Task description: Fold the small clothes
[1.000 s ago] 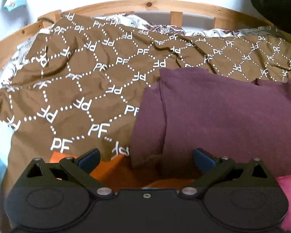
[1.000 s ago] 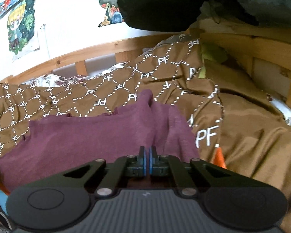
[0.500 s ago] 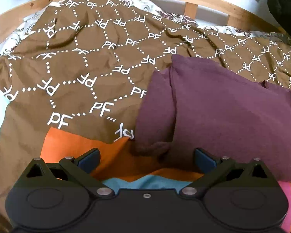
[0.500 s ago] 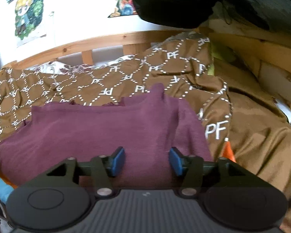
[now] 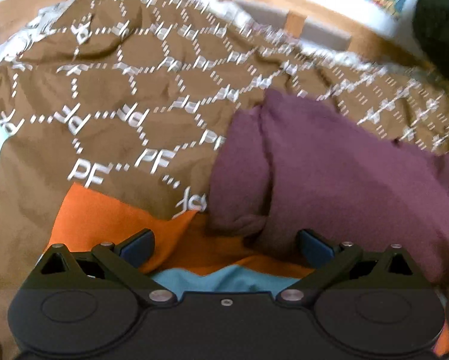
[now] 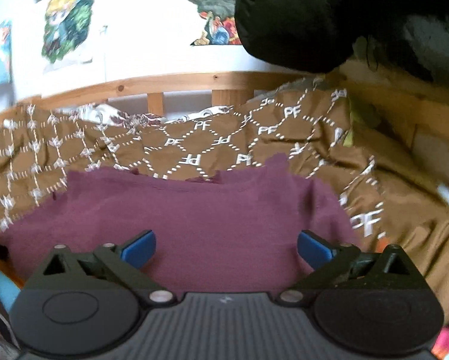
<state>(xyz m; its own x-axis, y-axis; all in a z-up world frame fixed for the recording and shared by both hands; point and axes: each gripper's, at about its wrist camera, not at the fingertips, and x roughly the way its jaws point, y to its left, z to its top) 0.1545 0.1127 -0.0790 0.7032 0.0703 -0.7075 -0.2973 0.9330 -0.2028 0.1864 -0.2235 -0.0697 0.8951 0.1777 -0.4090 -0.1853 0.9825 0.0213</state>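
The maroon garment [image 6: 194, 210] lies folded on the brown patterned blanket [image 5: 119, 96] on the bed. Left tongs [image 5: 226, 244] and right tongs [image 6: 226, 247] gape wide, holding nothing. The blurred near-left corner [image 5: 242, 222] looks bunched; grabbing there could drag the fold apart.

a home bedroom: a wooden bed frame [image 6: 164, 82], a rumpled brown patterned blanket [image 5: 110, 96] spread over it, and colourful cartoon posters [image 6: 65, 21] on the white wall

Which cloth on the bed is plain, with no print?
The purple garment lying under the right gripper: solid colour, no marks. The brown cloth behind it carries white PF letters and dotted lines.
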